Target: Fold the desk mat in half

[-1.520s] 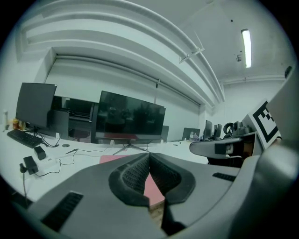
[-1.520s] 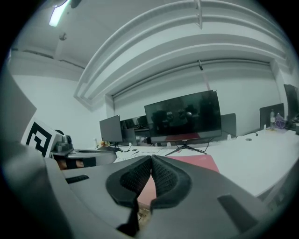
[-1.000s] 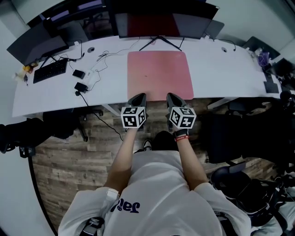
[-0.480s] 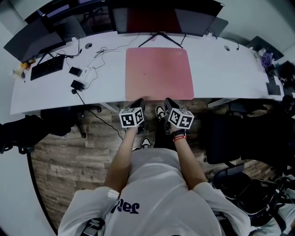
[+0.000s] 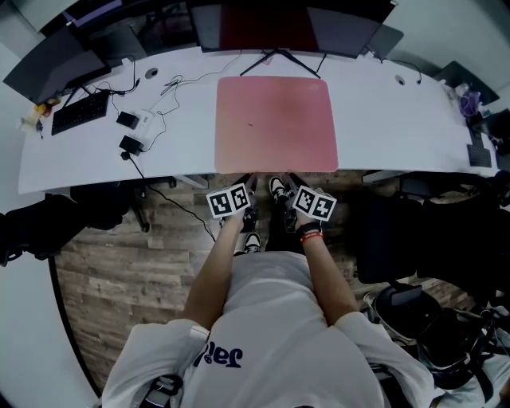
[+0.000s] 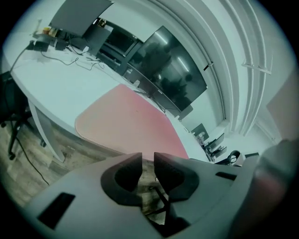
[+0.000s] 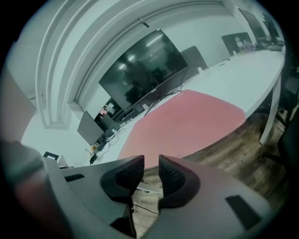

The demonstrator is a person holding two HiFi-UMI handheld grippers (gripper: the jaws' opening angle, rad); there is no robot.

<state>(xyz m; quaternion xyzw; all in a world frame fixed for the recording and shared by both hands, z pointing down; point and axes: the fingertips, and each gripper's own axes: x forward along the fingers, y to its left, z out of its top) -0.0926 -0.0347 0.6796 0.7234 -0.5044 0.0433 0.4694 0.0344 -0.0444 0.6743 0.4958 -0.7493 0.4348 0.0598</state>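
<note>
The pink desk mat lies flat and unfolded on the white desk, its near edge along the desk's front edge. My left gripper and right gripper hang side by side just short of that edge, over the floor, touching nothing. In the left gripper view the mat lies ahead of the left gripper, whose jaws are opening with nothing between them. In the right gripper view the mat lies beyond the right gripper, whose jaws are also opening on nothing.
A large monitor on a stand sits behind the mat. To the left are a keyboard, a second screen and adapters with cables. A black chair stands at the right, near my right arm.
Both grippers have drawn back a little from the mat's near edge, now just off the desk. Their jaws have parted slightly. The mat has not moved.
</note>
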